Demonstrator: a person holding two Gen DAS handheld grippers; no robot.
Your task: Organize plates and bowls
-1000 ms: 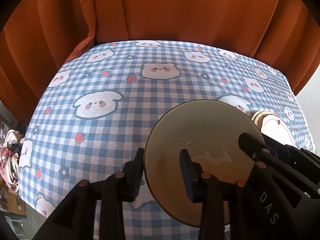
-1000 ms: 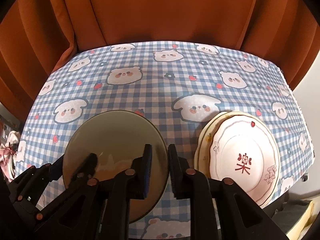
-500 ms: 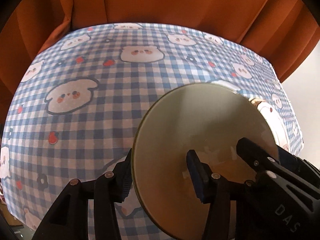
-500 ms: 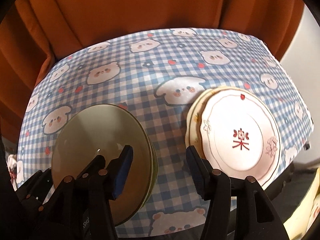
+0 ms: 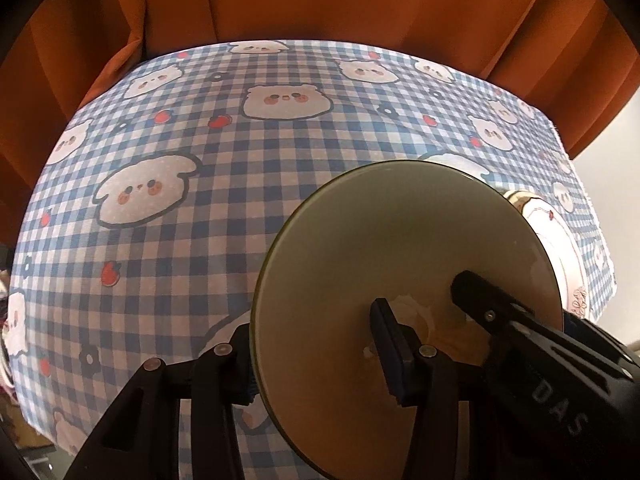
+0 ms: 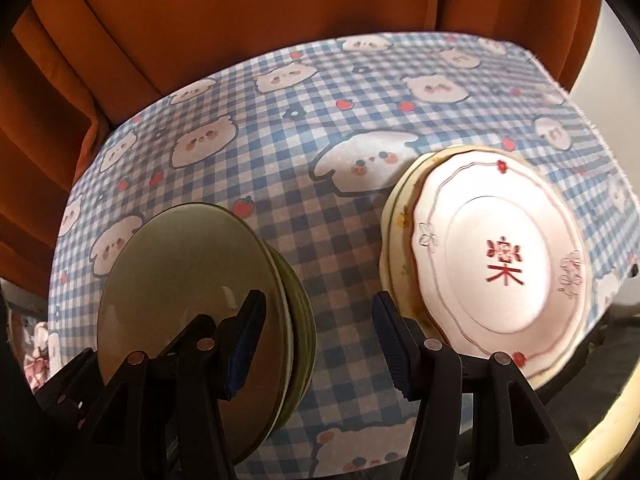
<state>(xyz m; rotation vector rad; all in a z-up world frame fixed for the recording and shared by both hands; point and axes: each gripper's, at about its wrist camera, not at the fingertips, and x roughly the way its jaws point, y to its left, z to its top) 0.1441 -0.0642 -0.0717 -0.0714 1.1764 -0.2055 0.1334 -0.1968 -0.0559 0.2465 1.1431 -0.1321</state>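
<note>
An olive-green plate (image 5: 400, 264) stands tilted above the checked tablecloth, its near rim between the fingers of my left gripper (image 5: 316, 352), which is shut on it. In the right wrist view the same green plate (image 6: 188, 280) tops a stack of green plates (image 6: 298, 312) at the lower left. My right gripper (image 6: 318, 340) is open and empty, its fingers apart over the cloth between the green stack and a stack of white plates (image 6: 500, 256) with a red character. The right gripper's black finger (image 5: 492, 300) lies over the green plate in the left wrist view.
The table carries a blue-and-white checked cloth (image 5: 240, 184) with bear faces. An orange curtain (image 5: 320, 0) hangs behind it. The white plates' edge (image 5: 560, 240) shows past the green plate. The table's right edge (image 6: 600, 140) drops off beside the white plates.
My right gripper has opened wide and let go of the green plate's rim. The green plate has tilted up more steeply in my left gripper.
</note>
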